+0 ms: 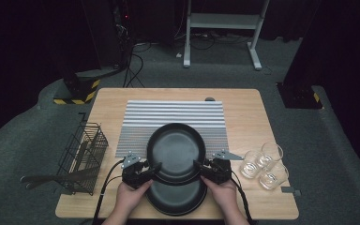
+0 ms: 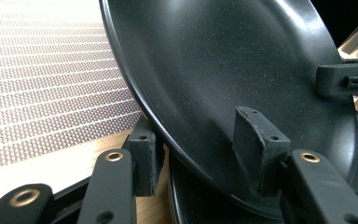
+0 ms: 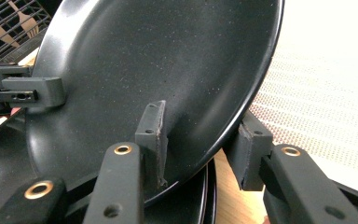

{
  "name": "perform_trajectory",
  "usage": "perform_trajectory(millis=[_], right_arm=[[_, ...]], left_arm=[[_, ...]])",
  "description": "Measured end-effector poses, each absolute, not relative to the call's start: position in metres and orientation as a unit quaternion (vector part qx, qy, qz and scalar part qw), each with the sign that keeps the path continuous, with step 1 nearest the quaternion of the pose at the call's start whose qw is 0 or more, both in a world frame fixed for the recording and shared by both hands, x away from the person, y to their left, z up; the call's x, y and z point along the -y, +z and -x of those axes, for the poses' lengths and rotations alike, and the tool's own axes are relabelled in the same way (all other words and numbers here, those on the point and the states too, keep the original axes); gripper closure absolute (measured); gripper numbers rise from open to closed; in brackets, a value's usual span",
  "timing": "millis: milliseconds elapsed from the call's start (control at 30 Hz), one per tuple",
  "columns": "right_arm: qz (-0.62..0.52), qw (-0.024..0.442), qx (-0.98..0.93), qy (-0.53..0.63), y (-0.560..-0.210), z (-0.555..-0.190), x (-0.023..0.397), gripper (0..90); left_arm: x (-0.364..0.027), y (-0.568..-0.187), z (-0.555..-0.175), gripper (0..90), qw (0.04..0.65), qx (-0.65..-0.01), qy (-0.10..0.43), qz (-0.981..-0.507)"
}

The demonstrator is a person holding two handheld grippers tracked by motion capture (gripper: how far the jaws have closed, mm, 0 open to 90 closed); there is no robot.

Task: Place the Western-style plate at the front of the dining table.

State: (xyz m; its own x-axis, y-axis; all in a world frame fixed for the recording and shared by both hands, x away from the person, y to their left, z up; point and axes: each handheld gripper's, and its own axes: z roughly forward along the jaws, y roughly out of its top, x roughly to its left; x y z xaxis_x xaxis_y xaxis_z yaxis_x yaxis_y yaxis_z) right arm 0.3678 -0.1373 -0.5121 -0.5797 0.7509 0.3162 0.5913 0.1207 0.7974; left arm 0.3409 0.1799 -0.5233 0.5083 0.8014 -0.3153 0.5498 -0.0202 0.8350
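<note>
**Black plate held by its rim from both sides above a stack**

The top black plate (image 1: 176, 151) is tilted, its far edge over the ribbed grey mat (image 1: 173, 117) and its near edge above the lower black plates (image 1: 178, 199) stacked at the near edge of the worktop (image 1: 243, 108). It holds nothing; its inside is bare and glossy.

The left gripper (image 1: 155, 167) has its jaws grasping the plate's left rim: in the left gripper view one pad (image 2: 260, 147) sits inside the dish and the other under the rim. The right gripper (image 1: 198, 165) grasps the opposite rim the same way, one pad (image 3: 153, 135) inside and one beneath.

At the left of the worktop stands a black wire basket (image 1: 82, 157) with dark utensils (image 1: 42, 179) lying in it, their handles poking out past the edge. At the right, three clear glasses (image 1: 264, 165) stand close together, empty as far as can be seen.
</note>
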Motion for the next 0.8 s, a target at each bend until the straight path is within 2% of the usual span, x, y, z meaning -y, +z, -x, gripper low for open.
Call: perform_trajectory(millis=[133, 467, 800], right_arm=[[-0.449, 0.091, -0.750, 0.477, -0.5137, -0.3634, 0.1309, 53.7], [-0.478, 0.078, -0.729, 0.484, -0.5136, -0.3660, 0.1297, 56.8], [-0.462, 0.080, -0.735, 0.490, -0.5158, -0.3697, 0.1293, 54.5]], left_arm=[[-0.1806, -0.5237, -0.3410, 54.3, 0.511, -0.478, 0.122, -0.704], [-0.1805, -0.5234, -0.3423, 54.3, 0.511, -0.479, 0.119, -0.704], [-0.1787, -0.5227, -0.3424, 52.6, 0.507, -0.478, 0.129, -0.706]])
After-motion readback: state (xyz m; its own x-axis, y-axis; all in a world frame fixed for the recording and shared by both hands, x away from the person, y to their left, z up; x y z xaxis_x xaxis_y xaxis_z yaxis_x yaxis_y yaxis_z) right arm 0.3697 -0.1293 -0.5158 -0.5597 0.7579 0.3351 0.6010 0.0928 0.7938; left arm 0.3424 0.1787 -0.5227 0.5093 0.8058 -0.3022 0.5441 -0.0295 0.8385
